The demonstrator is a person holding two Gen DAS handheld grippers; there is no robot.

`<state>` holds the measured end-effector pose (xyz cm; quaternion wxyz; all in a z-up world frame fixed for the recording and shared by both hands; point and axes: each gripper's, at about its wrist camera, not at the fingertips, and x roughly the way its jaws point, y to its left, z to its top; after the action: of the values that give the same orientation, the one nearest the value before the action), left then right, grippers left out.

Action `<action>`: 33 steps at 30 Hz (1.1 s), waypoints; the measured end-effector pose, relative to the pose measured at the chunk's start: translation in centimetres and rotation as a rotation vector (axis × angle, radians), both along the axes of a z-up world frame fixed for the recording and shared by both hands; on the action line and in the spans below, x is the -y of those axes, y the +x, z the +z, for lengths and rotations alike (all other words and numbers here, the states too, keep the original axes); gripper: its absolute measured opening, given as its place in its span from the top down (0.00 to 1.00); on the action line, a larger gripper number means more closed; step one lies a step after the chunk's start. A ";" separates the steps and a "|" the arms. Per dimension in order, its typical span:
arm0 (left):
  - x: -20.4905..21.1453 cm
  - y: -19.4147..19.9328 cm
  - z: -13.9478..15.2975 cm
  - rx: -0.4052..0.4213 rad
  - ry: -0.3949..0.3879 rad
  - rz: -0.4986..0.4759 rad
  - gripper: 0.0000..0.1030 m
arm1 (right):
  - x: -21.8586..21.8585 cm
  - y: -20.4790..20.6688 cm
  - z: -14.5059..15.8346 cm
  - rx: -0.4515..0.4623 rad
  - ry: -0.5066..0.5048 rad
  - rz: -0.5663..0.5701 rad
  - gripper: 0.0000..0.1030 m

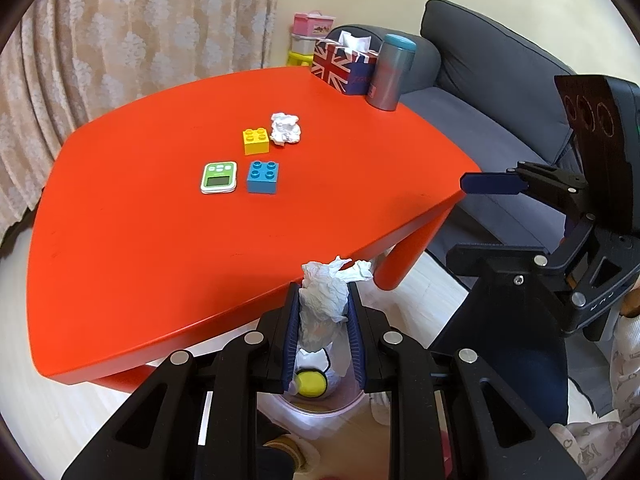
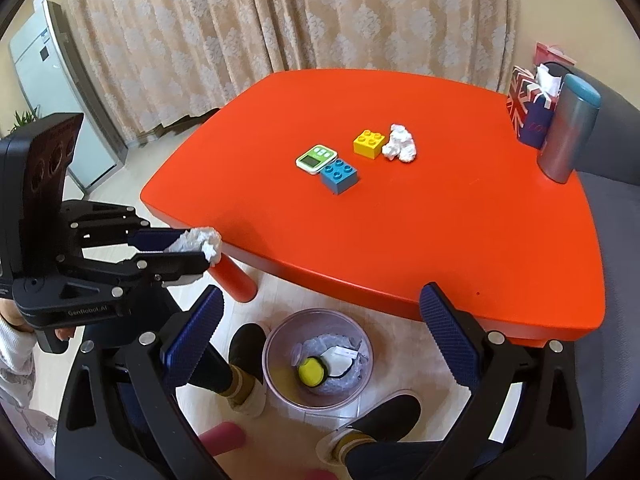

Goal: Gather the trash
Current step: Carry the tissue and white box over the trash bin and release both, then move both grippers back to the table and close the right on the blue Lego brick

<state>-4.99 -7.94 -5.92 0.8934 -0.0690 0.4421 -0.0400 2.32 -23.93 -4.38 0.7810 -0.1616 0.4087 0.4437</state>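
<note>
My left gripper (image 1: 324, 300) is shut on a crumpled white tissue (image 1: 326, 296), held off the near edge of the red table (image 1: 160, 260) and above a clear trash bin (image 1: 320, 404). In the right wrist view that same gripper (image 2: 208, 246) holds the tissue wad (image 2: 198, 242) at the left. My right gripper (image 2: 320, 312) stands open with nothing between its fingers, right over the trash bin (image 2: 318, 356), which holds white scraps and a yellow round thing (image 2: 312, 372). A second crumpled tissue (image 2: 400, 143) lies on the table beside a yellow brick (image 2: 370, 143).
On the table lie a blue brick (image 2: 338, 176), a green timer (image 2: 314, 158), a flag-print tissue box (image 2: 528, 108) and a grey tumbler (image 2: 568, 132). A grey sofa (image 1: 480, 120) stands to the right. The person's feet (image 2: 244, 368) flank the bin on the floor.
</note>
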 end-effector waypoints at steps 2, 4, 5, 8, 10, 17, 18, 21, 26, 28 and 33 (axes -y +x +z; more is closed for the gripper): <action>0.2 0.1 0.1 0.000 -0.002 -0.006 0.78 | 0.2 0.2 0.3 0.009 0.004 -0.008 0.06; 0.4 0.2 0.2 -0.001 -0.002 -0.011 0.78 | 0.3 0.3 0.5 0.011 0.010 -0.012 0.06; 0.5 0.3 0.2 -0.002 -0.002 -0.013 0.78 | 0.5 0.4 0.7 0.016 0.012 -0.016 0.06; 0.8 0.3 0.2 0.004 0.001 -0.025 0.76 | 0.8 0.6 1.0 0.022 0.020 -0.024 0.06; 1.1 0.4 0.2 0.005 0.001 -0.035 0.71 | 1.0 0.9 1.1 0.022 0.025 -0.032 0.06; 0.7 0.6 0.4 0.035 -0.013 0.011 0.09 | 1.5 1.5 1.2 0.019 0.036 -0.057 0.06; 0.6 0.6 0.3 0.030 -0.009 0.019 0.08 | 1.5 1.5 1.1 0.017 0.035 -0.058 0.06; 0.3 0.6 0.1 0.024 -0.005 0.034 0.08 | 1.5 1.6 0.9 0.013 0.035 -0.059 0.06; -0.2 0.5 0.1 0.025 -0.002 0.053 0.08 | 1.3 1.6 0.8 0.009 0.035 -0.057 0.05; -0.4 0.6 0.1 0.030 -0.003 0.060 0.08 | 1.2 1.7 0.7 0.008 0.035 -0.055 0.05; -1.0 0.5 0.3 0.043 0.021 0.082 0.08 | 0.8 1.8 0.7 -0.009 0.040 -0.044 0.05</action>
<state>-4.50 -6.95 -5.60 0.9043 -0.0767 0.4199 0.0000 4.13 -24.77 -3.68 0.7918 -0.1350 0.4069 0.4350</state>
